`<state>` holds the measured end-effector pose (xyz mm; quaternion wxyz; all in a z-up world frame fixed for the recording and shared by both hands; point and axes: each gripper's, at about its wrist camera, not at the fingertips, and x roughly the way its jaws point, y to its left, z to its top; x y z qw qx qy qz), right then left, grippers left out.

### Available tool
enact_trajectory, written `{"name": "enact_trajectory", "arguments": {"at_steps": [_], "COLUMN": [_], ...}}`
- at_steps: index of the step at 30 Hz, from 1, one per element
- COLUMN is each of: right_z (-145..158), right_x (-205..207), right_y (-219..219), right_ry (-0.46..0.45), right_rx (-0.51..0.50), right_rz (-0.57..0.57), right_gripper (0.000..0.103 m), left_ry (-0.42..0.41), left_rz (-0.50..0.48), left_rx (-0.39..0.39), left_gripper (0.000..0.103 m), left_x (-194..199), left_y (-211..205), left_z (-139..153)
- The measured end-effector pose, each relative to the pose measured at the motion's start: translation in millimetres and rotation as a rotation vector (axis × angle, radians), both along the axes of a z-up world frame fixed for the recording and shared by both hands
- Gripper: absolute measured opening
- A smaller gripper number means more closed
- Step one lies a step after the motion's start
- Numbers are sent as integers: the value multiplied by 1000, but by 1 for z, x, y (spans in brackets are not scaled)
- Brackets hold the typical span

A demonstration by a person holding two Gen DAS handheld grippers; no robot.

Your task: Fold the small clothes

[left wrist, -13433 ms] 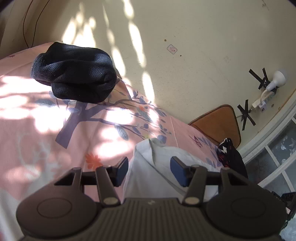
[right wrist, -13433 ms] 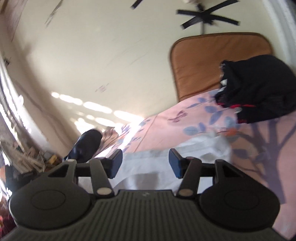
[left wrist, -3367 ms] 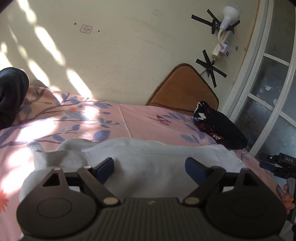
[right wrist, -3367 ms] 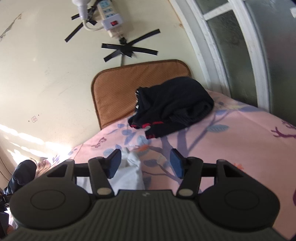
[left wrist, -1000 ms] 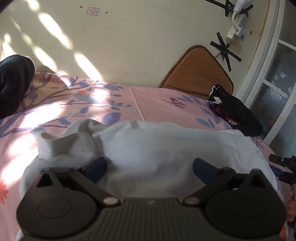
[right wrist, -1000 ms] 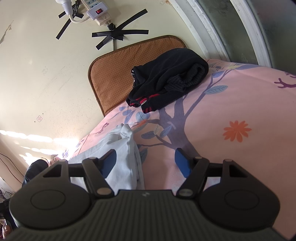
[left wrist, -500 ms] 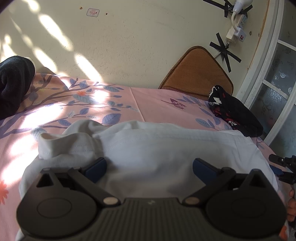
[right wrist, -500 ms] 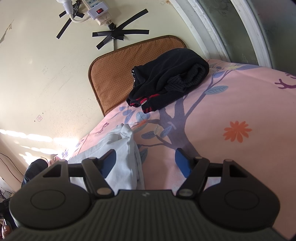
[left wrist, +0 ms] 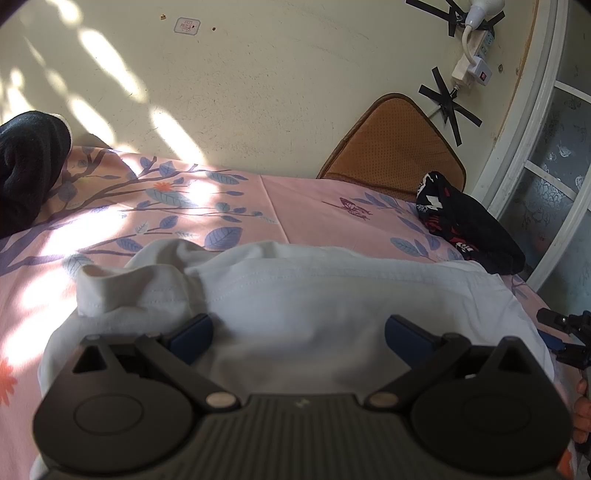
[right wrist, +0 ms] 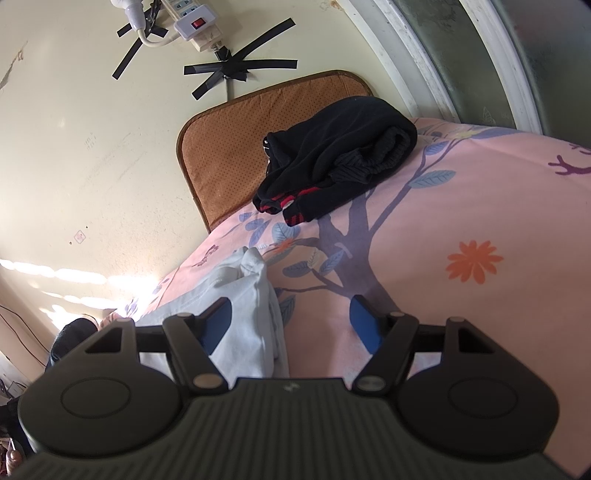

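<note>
A white garment (left wrist: 332,295) lies in a folded band across the pink tree-print bedsheet (left wrist: 303,218). My left gripper (left wrist: 297,336) is open wide, low over the garment's middle, empty. My right gripper (right wrist: 291,325) is open at the garment's right end (right wrist: 251,306), with the folded edge between its fingers; its left finger (right wrist: 216,325) is over the cloth and its right finger (right wrist: 364,326) over bare sheet. A crumpled sleeve (left wrist: 110,288) bunches at the garment's left end.
A black garment with red trim (right wrist: 340,162) lies at the bed's far right against a brown cushion (right wrist: 236,147). Another black garment (left wrist: 26,170) lies far left. The wall runs behind with a taped power strip (right wrist: 195,26); a window frame (left wrist: 535,166) stands at right.
In the last second almost nothing moved. Since 3.4 s ago both grippers lowered toward the garment and opened wider.
</note>
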<state>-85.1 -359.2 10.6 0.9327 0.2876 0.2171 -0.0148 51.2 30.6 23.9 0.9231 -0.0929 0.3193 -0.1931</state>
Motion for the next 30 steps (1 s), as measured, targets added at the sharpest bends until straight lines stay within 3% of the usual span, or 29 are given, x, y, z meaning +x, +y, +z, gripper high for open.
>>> {"name": "enact_trajectory", "arguments": {"at_steps": [30], "right_z": [0], "right_x": [0], "right_y": [0], "right_ry": [-3], "right_rx": [5], "right_rz": [1], "right_gripper": [73], "left_ry": [2], "left_rz": [-1], "left_rx": [8], "left_gripper": [103], "left_x": [1], "left_y": [-1], "left_z": [-1]}}
